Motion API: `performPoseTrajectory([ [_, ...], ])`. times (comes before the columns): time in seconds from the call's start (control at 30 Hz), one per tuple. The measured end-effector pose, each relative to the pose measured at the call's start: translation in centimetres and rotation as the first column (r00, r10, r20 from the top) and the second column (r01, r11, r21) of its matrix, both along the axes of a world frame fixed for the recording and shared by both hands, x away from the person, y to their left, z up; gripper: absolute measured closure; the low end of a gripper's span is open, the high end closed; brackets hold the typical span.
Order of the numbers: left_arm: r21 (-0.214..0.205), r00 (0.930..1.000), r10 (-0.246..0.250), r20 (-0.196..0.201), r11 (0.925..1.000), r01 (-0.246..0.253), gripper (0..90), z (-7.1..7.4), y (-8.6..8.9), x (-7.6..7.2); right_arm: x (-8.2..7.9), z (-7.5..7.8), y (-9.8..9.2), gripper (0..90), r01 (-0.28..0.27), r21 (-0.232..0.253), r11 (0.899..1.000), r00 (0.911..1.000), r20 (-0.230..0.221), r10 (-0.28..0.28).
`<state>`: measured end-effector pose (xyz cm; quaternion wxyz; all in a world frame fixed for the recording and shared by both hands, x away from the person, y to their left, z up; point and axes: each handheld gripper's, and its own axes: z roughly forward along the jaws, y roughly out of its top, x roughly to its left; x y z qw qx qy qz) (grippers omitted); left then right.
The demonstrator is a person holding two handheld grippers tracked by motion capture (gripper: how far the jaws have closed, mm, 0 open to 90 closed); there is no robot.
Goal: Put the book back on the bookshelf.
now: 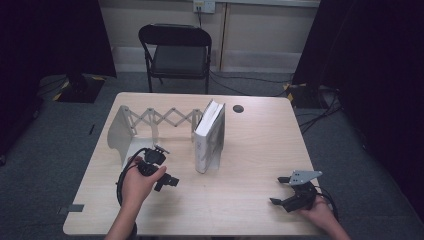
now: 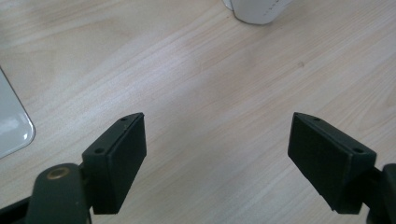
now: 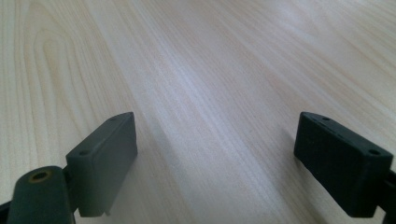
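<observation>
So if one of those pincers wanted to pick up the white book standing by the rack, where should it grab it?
Probably at the near, lower corner of the book, with one jaw on each cover. It stands upright, leaning against the white expanding rack on its left, with its near end free. The left gripper, jaws open, is nearest and could come straight in from the person's side.

Black folding chair [image 1: 176, 52] behind wooden table [image 1: 255, 150]

A person's left hand [image 1: 140, 182] is holding the left gripper [image 1: 167, 181] over the wooden table [image 1: 250, 150], just in front of a white expanding book rack [image 1: 131, 131]. A thick white book [image 1: 209, 136] is standing upright at the rack's right end (spine toward us). The right gripper [image 1: 281, 191] is resting near the table's front right corner, jaws spread, well apart from the book.
</observation>
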<state>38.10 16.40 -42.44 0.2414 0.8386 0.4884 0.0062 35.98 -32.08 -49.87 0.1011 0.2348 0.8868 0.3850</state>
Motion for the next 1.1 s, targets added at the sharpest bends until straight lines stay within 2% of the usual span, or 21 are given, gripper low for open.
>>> performPoseTrajectory([
  [0.5, -0.004, 0.9997, 0.021, -0.015, 0.9998, -0.021, 19.4, -1.4, 1.1, -0.3, 0.0, 0.0, 0.0, 12.7, 0.000, 0.000, 1.000, 1.0000, 0.000, 0.000],
  [0.83, 0.011, 0.9999, 0.010, -0.011, 0.9999, -0.010, 19.1, -1.9, 1.4, -0.4, 0.0, 0.0, 0.0, 12.7, 0.000, 0.000, 1.000, 1.0000, 0.000, 0.000],
  [1.1, 0.003, 0.9999, 0.011, -0.013, 0.9999, -0.011, 19.1, -2.6, 1.5, -0.6, 0.0, 0.0, 0.0, 12.7, 0.000, 0.000, 1.000, 1.0000, 0.000, 0.000],
])
